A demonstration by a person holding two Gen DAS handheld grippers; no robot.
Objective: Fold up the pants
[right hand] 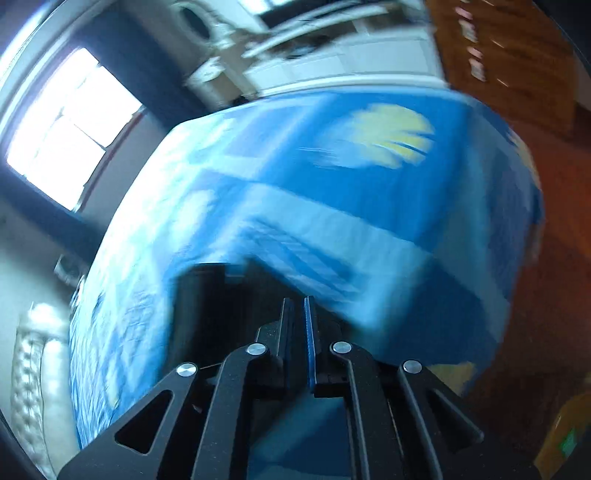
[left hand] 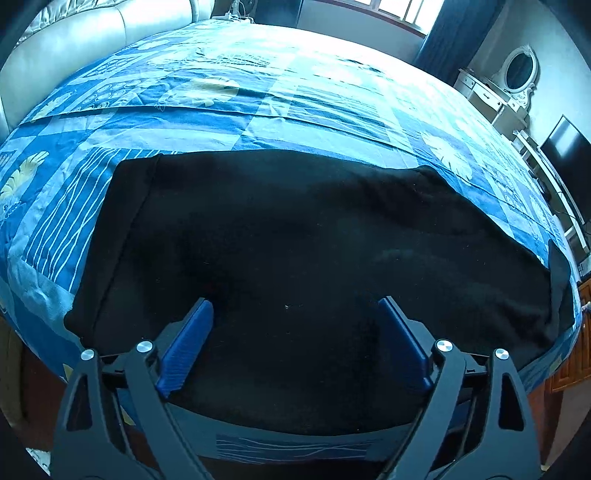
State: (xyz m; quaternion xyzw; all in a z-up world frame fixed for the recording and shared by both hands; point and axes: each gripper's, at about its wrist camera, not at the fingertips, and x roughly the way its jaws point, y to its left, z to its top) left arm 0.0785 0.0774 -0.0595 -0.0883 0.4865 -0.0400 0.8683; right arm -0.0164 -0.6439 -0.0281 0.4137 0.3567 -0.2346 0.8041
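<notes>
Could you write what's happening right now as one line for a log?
task: fold pants | pants: flat on bed | left gripper: jaws open above pants | right gripper: jaws nearly closed, grip unclear

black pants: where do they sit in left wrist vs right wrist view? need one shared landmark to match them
Left wrist: the black pants fill the lower centre, spread flat on the blue bedsheet, under the open left claw.
Right wrist: blurred; a dark patch at lower centre-left, just beyond the claw tips, is probably the pants.
Shared landmark: the oval mirror on the white dresser, upper right in left wrist, top centre-left in right wrist.
</notes>
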